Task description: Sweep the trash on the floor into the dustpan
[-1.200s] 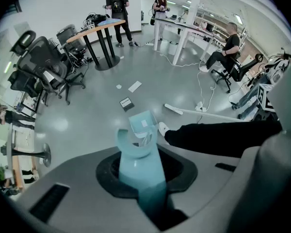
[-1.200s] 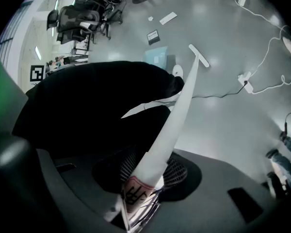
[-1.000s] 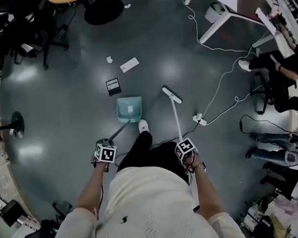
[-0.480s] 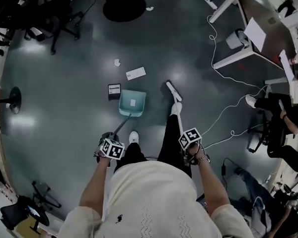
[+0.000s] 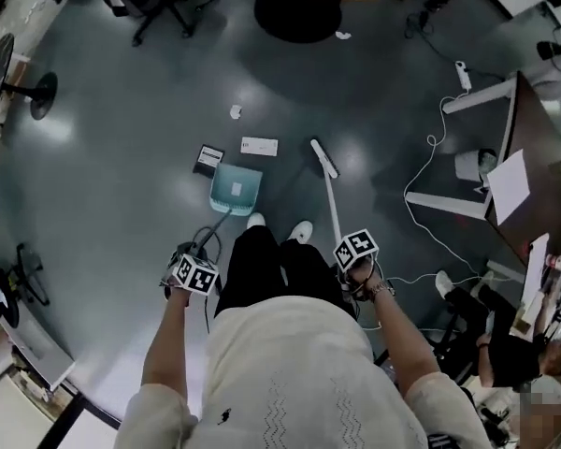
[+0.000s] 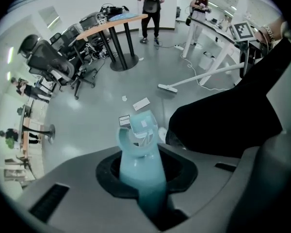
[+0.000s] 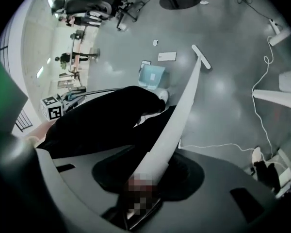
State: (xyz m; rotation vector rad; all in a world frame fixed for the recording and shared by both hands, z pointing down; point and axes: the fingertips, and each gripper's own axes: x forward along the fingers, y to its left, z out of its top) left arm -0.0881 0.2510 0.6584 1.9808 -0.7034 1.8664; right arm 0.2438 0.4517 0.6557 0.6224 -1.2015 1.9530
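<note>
Across the floor (image 5: 122,185), my right gripper (image 7: 150,176) is clamped on the broom (image 5: 332,204), head out ahead. My left gripper (image 6: 140,183) is closed on the dustpan (image 5: 236,185) handle. The paper slip (image 5: 259,146) lies just beyond the pan's mouth, left of the broom head. The dark card (image 5: 206,159) sits beside the pan, with 1 scrap (image 5: 235,111) farther out. I'd sweep leftward, back toward me.

Nothing here is showing words, numbers or brand names clearly enough to read. The left hand-held gripper (image 6: 143,178) and the right hand-held gripper (image 7: 153,171) are carrying cubes (image 5: 194,275) (image 5: 355,249) with black-and-white square markers: patterns, not letters. A dark card (image 5: 207,159) on the floor (image 5: 122,204) is showing a pale label, its print too small to read.
</note>
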